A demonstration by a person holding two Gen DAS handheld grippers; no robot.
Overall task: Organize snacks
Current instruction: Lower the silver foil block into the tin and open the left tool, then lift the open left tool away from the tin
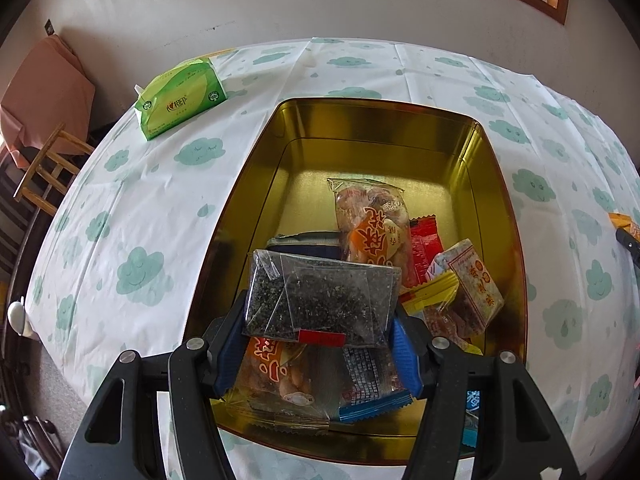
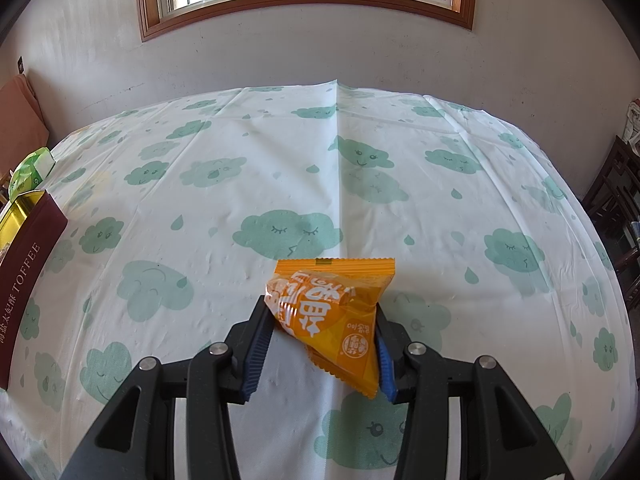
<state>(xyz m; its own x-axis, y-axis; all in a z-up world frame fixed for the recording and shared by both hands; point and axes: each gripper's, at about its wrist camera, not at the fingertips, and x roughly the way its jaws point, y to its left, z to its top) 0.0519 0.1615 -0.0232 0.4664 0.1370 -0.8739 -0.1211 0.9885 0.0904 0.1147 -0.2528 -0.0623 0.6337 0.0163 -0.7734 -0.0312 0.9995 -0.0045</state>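
On the dark red outer wall of the gold-lined metal tin (image 2: 28,272) to my left I read "TOFFEE" in pale capitals, with a run of Chinese characters before it that I cannot make out. The orange foil snack packet (image 2: 336,312) carries large white Chinese characters and a small round seal, both unreadable to me. The green plastic tissue pack (image 1: 182,98) shows an orange Chinese brand mark, illegible at this size.
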